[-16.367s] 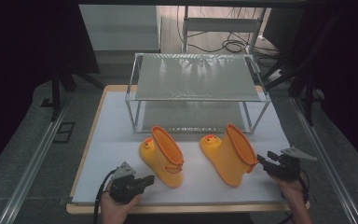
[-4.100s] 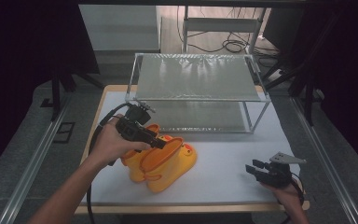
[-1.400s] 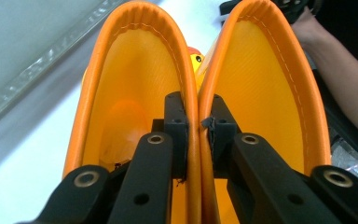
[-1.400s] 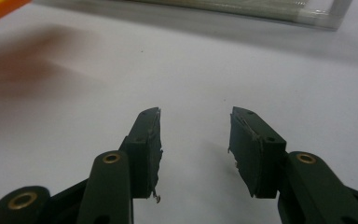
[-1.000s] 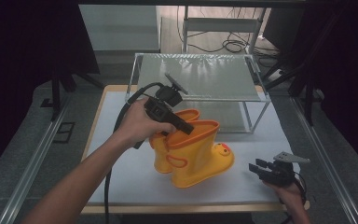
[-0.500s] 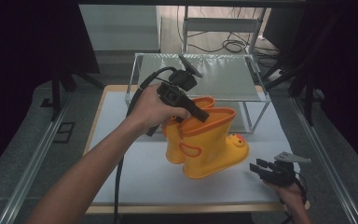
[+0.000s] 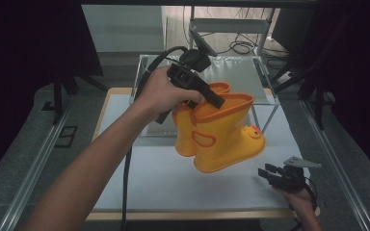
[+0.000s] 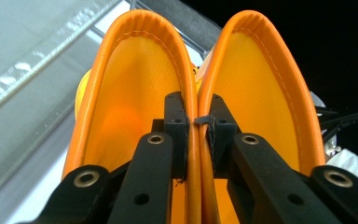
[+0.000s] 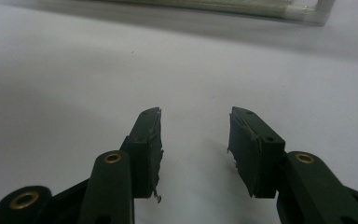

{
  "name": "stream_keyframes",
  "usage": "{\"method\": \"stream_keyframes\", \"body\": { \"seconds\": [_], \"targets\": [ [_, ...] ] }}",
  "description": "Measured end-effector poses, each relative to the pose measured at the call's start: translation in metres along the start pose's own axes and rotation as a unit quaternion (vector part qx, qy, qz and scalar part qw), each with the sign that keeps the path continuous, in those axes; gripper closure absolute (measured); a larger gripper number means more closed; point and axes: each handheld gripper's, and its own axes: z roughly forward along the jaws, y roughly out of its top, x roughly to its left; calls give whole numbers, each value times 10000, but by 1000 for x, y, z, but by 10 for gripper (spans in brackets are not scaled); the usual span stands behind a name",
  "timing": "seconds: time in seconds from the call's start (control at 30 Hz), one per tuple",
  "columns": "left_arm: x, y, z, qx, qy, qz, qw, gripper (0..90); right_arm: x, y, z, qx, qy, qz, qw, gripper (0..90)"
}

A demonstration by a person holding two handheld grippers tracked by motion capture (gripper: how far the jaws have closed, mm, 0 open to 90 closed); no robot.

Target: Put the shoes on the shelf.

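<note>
Left tongs point(image 8: 197, 123) pinch the adjoining inner cuffs of two yellow rubber boots point(image 7: 221, 132), one jaw inside each shaft, holding the pair aloft above the white counter point(image 7: 139, 178), just in front of a glass-topped rack point(image 7: 231, 72). Right tongs point(image 9: 195, 140) rest low at the counter's near-right corner, jaws apart w/ nothing btwn them.

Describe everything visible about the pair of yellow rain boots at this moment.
The pair of yellow rain boots looks like soft, glossy rubber, with orange rims and orange side pull loops; the near boot has a duck face on its toe. They hang upright in the air above the white table, in front of the metal-framed shelf, touching no surface. The left gripper pinches their two adjoining shaft walls together, one jaw inside each boot.
</note>
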Motion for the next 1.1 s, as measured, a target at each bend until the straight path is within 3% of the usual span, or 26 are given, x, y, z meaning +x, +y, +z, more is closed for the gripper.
{"method": "stream_keyframes", "body": {
  "seconds": [0.27,0.47,0.67,0.87,1.1],
  "targets": [
    [-3,24,-11,-238,7,-59,9997,823,-1,0,0,7,-13,15,10000,540],
    [4,40,-13,-408,6,-227,9989,823,-3,-1,-2,-29,-29,36,10000,541],
    [16,54,-17,-460,227,-418,9978,823,-4,-1,-3,-52,-40,55,10000,541],
    [36,64,-21,-621,464,-691,9946,823,-5,-2,-3,-31,-35,86,10000,542],
    [57,75,-22,-809,898,-1005,9876,823,-8,-2,-2,-40,-46,125,9999,544]
  ]
}}
